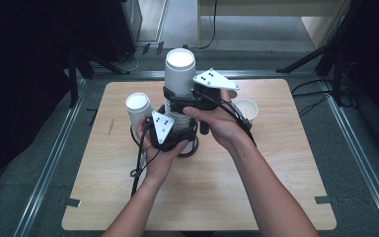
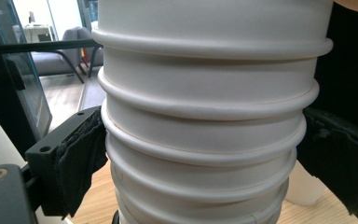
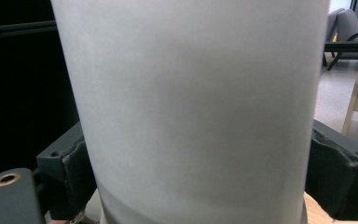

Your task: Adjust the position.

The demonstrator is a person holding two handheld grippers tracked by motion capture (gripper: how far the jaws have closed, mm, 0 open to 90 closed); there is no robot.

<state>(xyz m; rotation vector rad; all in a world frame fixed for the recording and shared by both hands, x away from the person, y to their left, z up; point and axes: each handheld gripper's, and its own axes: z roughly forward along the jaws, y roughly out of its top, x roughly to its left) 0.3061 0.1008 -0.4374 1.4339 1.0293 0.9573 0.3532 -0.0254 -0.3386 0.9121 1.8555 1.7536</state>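
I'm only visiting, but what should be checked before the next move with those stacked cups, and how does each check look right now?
1. Left gripper clamps the lower stack from both sides: ok.
2. Right gripper has its pads against the top cup: ok.
3. Stack's foot rests on the table: cannot tell, the hands hide it.
4. Left loose cup and right loose cup stand apart from the stack: ok.
5. Top cup already loosened: cannot tell.

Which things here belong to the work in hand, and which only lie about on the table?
In the job:
- stack of white paper cups
- top cup
- left gripper, on the stack's lower rims
- right gripper, on the top cup

Lying about:
- upside-down cup
- open cup
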